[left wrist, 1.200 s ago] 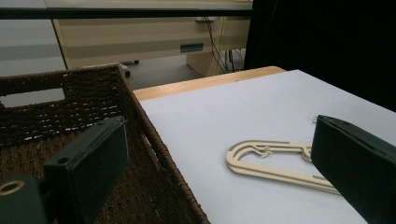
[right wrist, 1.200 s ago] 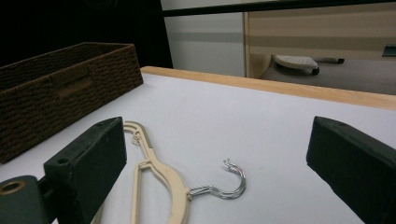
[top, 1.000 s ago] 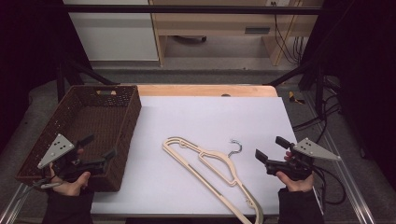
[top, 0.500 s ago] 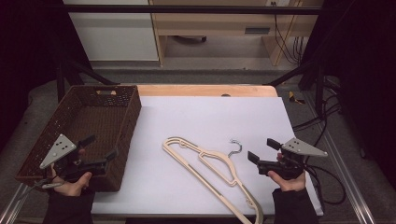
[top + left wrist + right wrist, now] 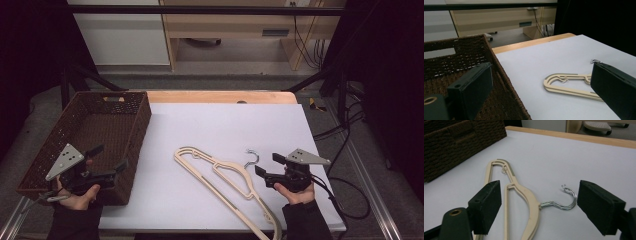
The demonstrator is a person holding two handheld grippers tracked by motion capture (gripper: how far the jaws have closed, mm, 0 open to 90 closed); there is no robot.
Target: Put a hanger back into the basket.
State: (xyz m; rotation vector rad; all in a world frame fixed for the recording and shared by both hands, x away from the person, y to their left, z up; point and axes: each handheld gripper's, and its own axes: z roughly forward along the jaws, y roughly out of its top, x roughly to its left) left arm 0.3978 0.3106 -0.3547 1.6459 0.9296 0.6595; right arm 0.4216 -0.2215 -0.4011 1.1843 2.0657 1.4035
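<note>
My right gripper (image 5: pixel 270 167) sits low over the white table sheet (image 5: pixel 215 125) with its jaws spread wide and nothing between them, just beside the neck of a cream plastic clothes hanger with a curved silver metal hook (image 5: pixel 227 182). Through the right gripper view that hanger (image 5: pixel 524 202) lies flat on the sheet, its hook (image 5: pixel 564 201) pointing toward one jaw. My left gripper (image 5: pixel 107 161) hangs over the near right corner of the dark brown woven wicker basket (image 5: pixel 127 107), jaws likewise wide apart and empty. The basket sits at the table's left edge, well apart from the hanger.
</note>
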